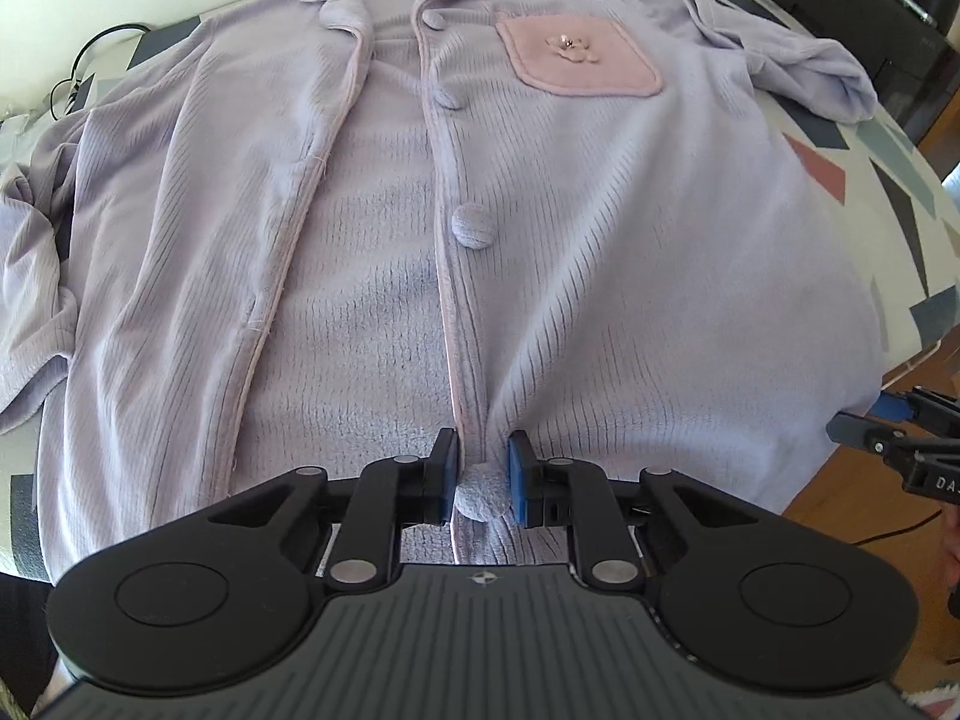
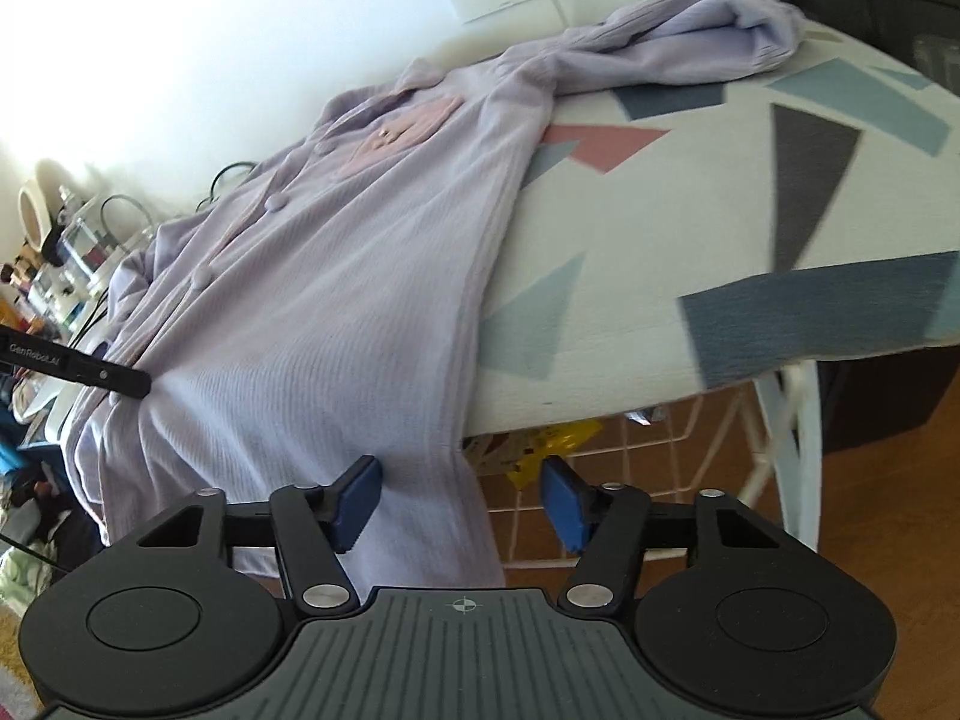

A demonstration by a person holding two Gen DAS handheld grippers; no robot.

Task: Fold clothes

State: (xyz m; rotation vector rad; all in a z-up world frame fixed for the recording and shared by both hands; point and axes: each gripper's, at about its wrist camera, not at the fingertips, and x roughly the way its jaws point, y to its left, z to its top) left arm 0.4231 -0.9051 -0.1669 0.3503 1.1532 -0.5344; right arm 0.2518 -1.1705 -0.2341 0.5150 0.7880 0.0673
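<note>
**Top spread flat, no fold made yet**

The lilac top [image 1: 600, 252] lies face up on the patterned desk [image 2: 720, 228], collar at the far side, hem hanging over the near edge. Its front is unbuttoned and gapes down the middle, with the pink pocket [image 1: 579, 60] showing. Both sleeves are out to the sides and rumpled; the right sleeve [image 2: 690, 36] is bunched near the far corner. Nothing has been folded over, so the task looks to be at its very start.

The left hand-held gripper [image 1: 483, 474] pinches the placket at the hem, its pads pressed on the cloth by the lowest button [image 1: 480, 498]. The right hand-held gripper [image 2: 462, 501] straddles the top's side edge where it hangs off the desk; its jaws are spread and do not grip.

Left to do, by my reckoning: close the front, bring in both sleeves, fold the body.
</note>
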